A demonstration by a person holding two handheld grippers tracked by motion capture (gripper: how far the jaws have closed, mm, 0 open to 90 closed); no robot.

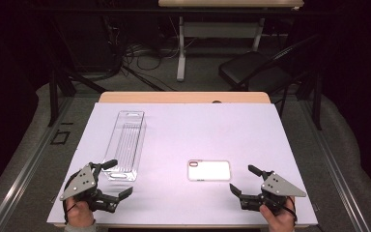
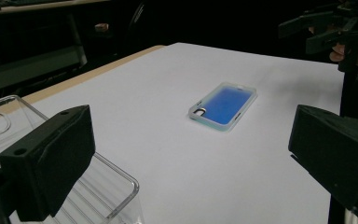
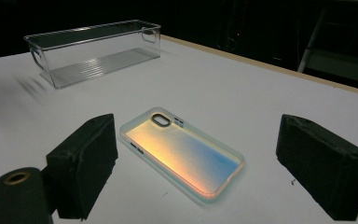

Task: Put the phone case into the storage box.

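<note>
Nearby, both grippers, left gripper [image 1: 117, 178] and right gripper [image 1: 240, 178], gape; clear bin [image 1: 125, 143] holds nothing.

This looks like a lab or test room. The walls are dark, and the worktop [image 1: 183, 125] has a plain white cover. Loose cables [image 1: 140, 55] lie on the grey floor behind it, near another table's leg [image 1: 180, 48] and a black folding chair [image 1: 251, 67].
</note>
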